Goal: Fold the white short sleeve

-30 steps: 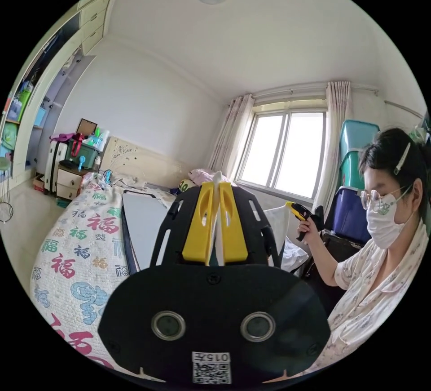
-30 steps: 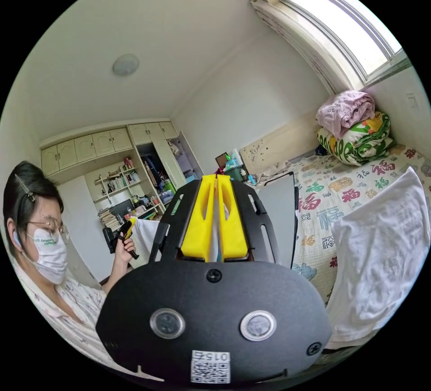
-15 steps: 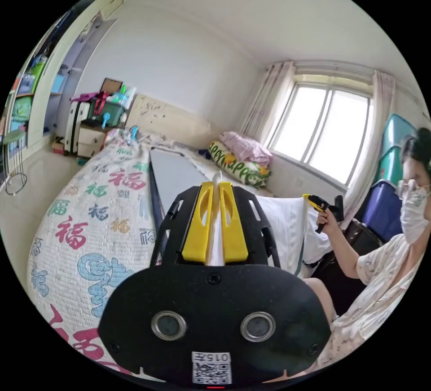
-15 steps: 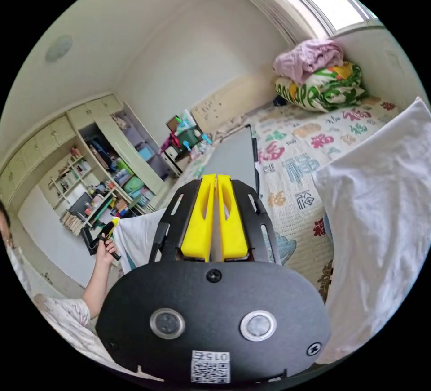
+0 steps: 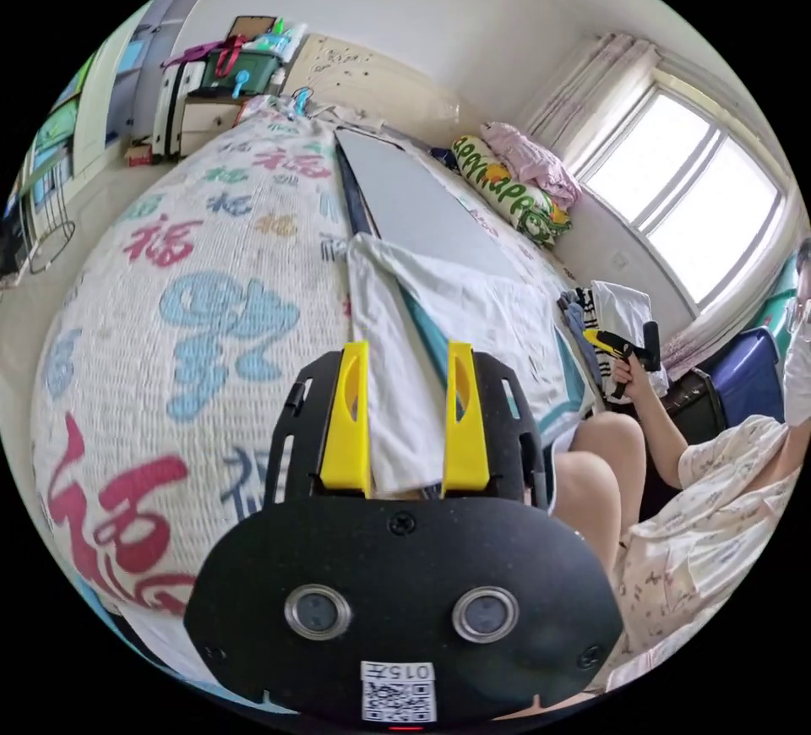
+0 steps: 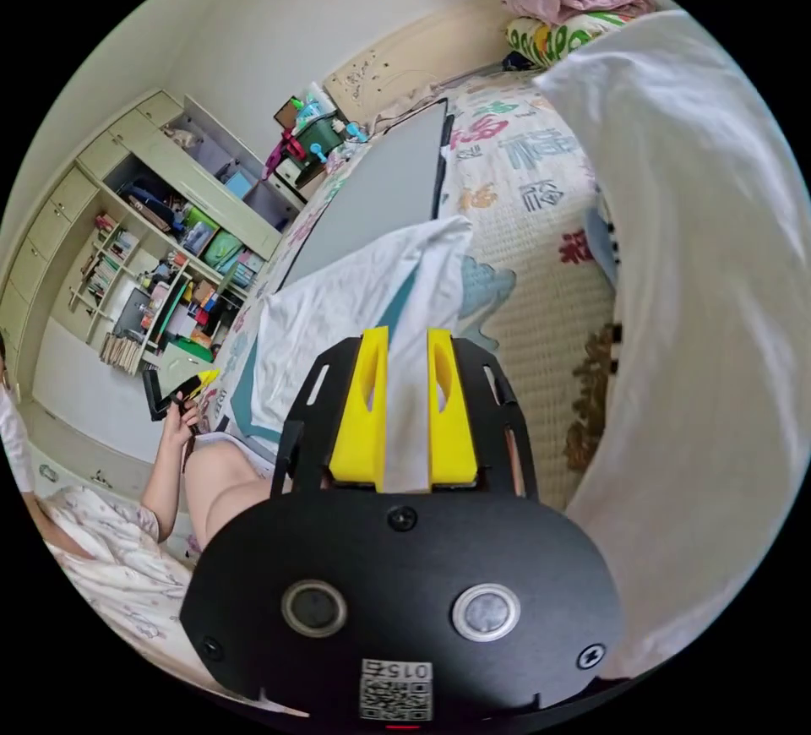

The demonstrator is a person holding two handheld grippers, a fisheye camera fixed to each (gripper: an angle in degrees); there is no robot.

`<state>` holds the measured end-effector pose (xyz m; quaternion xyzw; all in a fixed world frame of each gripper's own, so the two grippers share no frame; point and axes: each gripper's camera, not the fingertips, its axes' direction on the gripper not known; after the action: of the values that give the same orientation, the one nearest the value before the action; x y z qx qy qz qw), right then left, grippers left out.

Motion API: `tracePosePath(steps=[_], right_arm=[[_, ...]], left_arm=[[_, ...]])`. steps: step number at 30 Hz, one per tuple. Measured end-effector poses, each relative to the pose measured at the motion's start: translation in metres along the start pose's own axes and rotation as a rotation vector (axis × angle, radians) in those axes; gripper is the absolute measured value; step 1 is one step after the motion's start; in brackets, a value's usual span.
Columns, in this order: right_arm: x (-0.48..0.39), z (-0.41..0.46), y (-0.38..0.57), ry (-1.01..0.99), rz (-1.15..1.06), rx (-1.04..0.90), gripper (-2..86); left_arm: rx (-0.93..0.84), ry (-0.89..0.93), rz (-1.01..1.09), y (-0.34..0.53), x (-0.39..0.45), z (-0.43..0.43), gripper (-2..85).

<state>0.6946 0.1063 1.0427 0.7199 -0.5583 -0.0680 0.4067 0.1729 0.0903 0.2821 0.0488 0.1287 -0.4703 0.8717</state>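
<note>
While both pairs of jaws stand open around the shirt's point(image 5: 473, 304) edge, at frame centre on the bed point(image 5: 194, 279), nothing is gripped; the cloth could be caught and dragged at withdrawal.

My left gripper point(image 5: 404, 418) hovers with its 2 yellow jaws spread apart, the white shirt point(image 5: 448, 329) lying between and beyond them on the bedspread point(image 5: 194, 279). Past the shirt, a grey board point(image 5: 405, 203) stretches away. Off to my right, my other hand point(image 5: 634, 367) holds the second gripper point(image 5: 621, 344) near my knee point(image 5: 591, 456).
</note>
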Motion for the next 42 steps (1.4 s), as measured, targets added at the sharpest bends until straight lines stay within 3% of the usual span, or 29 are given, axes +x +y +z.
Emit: tracePosePath(steps=[6, 10, 14, 18, 22, 29, 34, 37, 42], right_arm=[[0.016, -0.007, 0.029, -0.012, 0.101, -0.051, 11.1], [0.017, -0.012, 0.034, 0.061, 0.122, -0.072, 11.6], [0.016, -0.017, 0.035, 0.064, 0.108, -0.077, 11.5], [0.019, -0.021, 0.032, 0.069, 0.089, -0.118, 8.4], [0.028, -0.026, 0.032, 0.031, 0.110, -0.154, 2.5], [0.041, -0.064, 0.051, 0.038, 0.130, -0.079, 0.2], [0.044, -0.070, 0.066, 0.051, 0.105, -0.102, 1.1], [0.036, -0.084, 0.076, 0.131, 0.042, -0.074, 3.4], [-0.021, -0.132, 0.099, 0.121, -0.430, 0.111, 5.6]], left_arm=[[0.046, 0.029, -0.040, 0.049, 0.029, -0.005, 13.4], [0.036, -0.184, -0.158, 0.053, 0.015, 0.008, 14.3], [0.113, -0.119, -0.207, 0.066, 0.004, 0.000, 13.1], [0.046, -0.068, -0.221, 0.056, 0.004, 0.005, 10.3], [-0.014, 0.036, -0.246, 0.050, -0.002, 0.010, 1.6], [0.044, -0.016, -0.139, 0.054, 0.045, -0.019, -0.2], [-0.019, -0.109, -0.038, 0.047, 0.086, -0.014, 0.4], [-0.002, -0.154, 0.024, 0.041, 0.109, -0.020, 2.3], [0.120, -0.259, 0.305, 0.022, 0.179, -0.056, 6.0]])
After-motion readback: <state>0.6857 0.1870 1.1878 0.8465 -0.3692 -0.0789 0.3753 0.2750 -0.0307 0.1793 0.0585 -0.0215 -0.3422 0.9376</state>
